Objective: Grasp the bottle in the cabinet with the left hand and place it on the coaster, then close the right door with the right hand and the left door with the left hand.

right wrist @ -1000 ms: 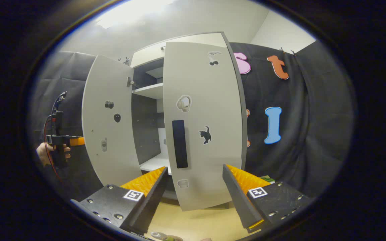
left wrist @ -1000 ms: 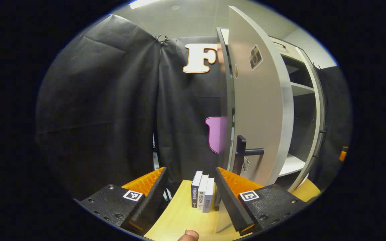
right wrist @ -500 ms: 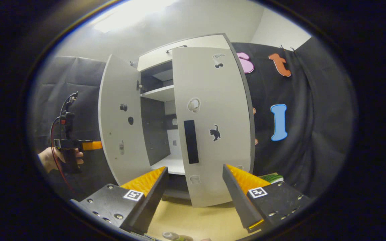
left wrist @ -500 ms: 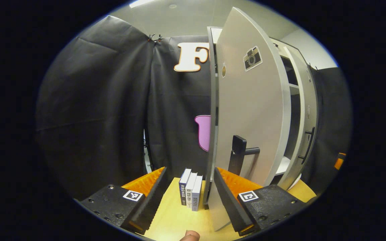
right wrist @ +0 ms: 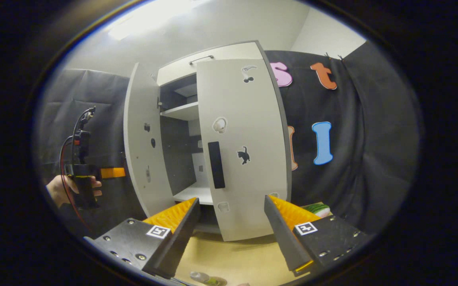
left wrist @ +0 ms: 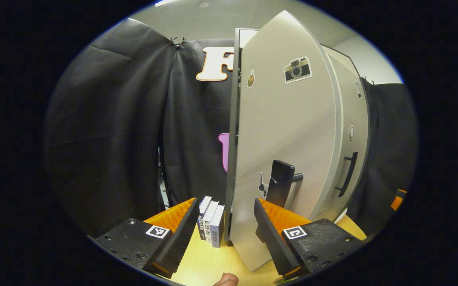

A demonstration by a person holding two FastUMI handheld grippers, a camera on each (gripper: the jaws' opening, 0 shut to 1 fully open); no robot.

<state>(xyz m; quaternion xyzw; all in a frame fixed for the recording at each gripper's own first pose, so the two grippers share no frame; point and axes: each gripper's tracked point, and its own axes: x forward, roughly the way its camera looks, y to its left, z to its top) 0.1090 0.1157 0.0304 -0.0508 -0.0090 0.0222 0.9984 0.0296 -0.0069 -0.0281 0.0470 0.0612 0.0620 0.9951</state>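
Both jaws stand wide and empty: the left gripper (left wrist: 225, 226) beside the left door (left wrist: 284, 159), the right gripper (right wrist: 231, 226) before the right door (right wrist: 245, 159). The bottle (right wrist: 204, 278) is cut off at the frame's bottom edge.

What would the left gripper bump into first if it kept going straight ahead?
Most likely the left door of the cabinet. The left gripper, jaws open, points at that door's outer face near its lower edge, close in front, though the exact depth is hard to judge.
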